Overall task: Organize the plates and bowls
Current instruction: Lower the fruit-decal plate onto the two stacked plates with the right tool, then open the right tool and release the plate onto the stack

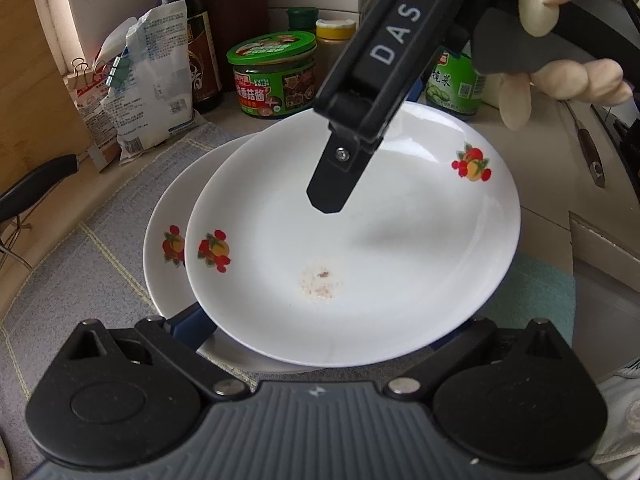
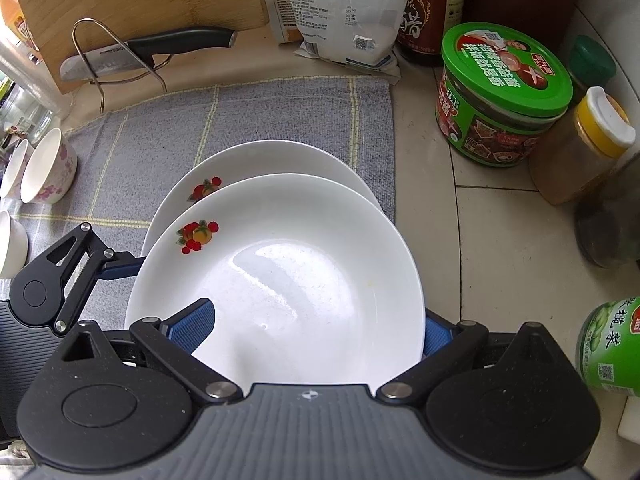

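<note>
Two white plates with fruit prints. The upper plate (image 1: 360,240) (image 2: 280,280) is tilted above the lower plate (image 1: 168,252) (image 2: 272,160), which lies on the grey cloth (image 2: 240,112). My right gripper (image 2: 316,332) grips the upper plate's near rim, one blue finger (image 2: 192,324) over it and one under. In the left wrist view it reaches in from the top (image 1: 332,184). My left gripper (image 1: 320,344) sits at the plates' opposite rim; one blue finger (image 1: 192,328) lies between the plates, and its grip is hidden.
Small floral bowls (image 2: 48,168) stand at the cloth's left edge. A knife (image 2: 160,48) on a wire rack and a cutting board (image 2: 140,4) stand behind. Jars (image 2: 504,96), bottles and a clipped bag (image 2: 344,12) line the back and right counter.
</note>
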Motion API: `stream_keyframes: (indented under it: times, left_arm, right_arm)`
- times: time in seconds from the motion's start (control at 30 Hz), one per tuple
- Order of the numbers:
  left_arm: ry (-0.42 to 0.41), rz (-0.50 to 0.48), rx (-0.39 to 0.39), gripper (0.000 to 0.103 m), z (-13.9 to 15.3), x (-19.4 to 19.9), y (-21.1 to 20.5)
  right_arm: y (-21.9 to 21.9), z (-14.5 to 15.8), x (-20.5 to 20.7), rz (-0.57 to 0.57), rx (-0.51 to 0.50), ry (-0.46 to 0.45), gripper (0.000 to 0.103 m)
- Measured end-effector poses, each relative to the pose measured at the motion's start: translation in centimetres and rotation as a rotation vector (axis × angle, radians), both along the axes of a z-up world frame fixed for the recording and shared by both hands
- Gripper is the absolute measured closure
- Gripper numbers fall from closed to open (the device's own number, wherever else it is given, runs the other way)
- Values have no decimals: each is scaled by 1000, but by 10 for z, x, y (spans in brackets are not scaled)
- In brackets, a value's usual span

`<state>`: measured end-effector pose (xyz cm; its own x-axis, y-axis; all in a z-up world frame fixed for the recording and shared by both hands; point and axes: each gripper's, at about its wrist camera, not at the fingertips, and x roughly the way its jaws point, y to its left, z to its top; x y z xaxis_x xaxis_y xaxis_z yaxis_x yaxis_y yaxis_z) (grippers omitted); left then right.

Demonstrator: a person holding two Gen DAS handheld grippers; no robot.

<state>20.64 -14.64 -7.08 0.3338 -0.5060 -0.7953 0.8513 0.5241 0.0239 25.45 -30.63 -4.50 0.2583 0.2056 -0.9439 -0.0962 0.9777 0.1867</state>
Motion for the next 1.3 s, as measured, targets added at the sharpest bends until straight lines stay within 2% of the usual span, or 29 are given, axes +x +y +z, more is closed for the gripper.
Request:
stream_keyframes:
  times: [0.3, 0.83, 1.3]
  left_arm:
    - [25, -8, 11, 1, 5, 0, 4]
    - [-31, -40, 74, 1, 7, -8, 8]
    - [-17, -5, 39, 1, 10, -4, 14]
  right_arm:
    - [-4, 5, -1, -16, 24, -12, 0]
    - [-7, 7, -6, -20, 52, -29, 0]
    - [-4, 9, -11, -7, 42, -25, 0]
